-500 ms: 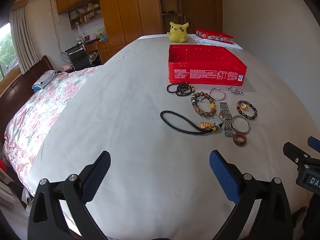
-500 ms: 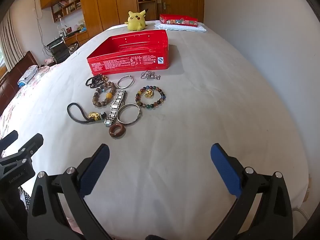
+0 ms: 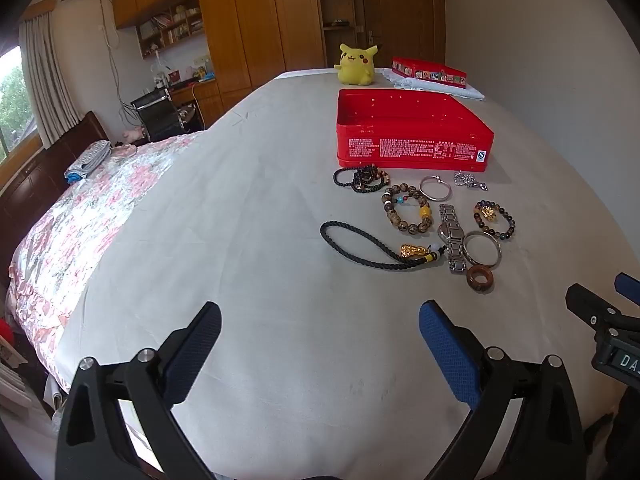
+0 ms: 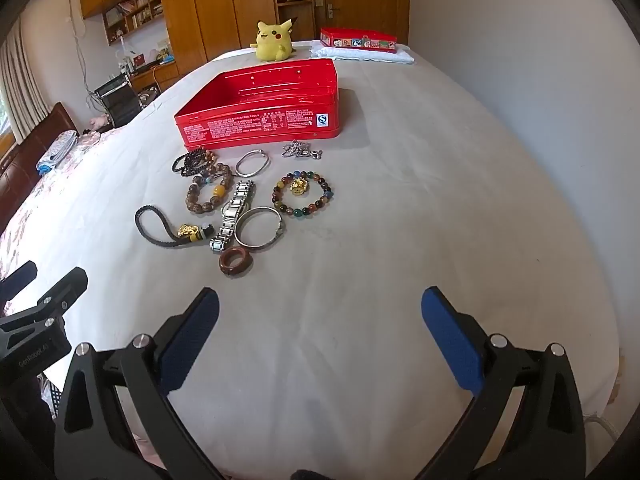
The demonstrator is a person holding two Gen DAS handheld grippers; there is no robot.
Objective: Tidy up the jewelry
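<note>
Both the left gripper point(image 3: 320, 320) and right gripper point(image 4: 320, 304) hover with jaws spread wide, holding nothing, above a bed's grey sheet point(image 4: 400, 240). Ahead, bracelets, a watch point(image 4: 234, 212) and a wooden ring point(image 4: 235, 262) lie clustered just before an open red tin point(image 4: 260, 120). Only the left view shows the window point(image 3: 12, 100) and floral quilt point(image 3: 80, 220). Wooden wardrobes point(image 3: 256, 20) stand behind.
</note>
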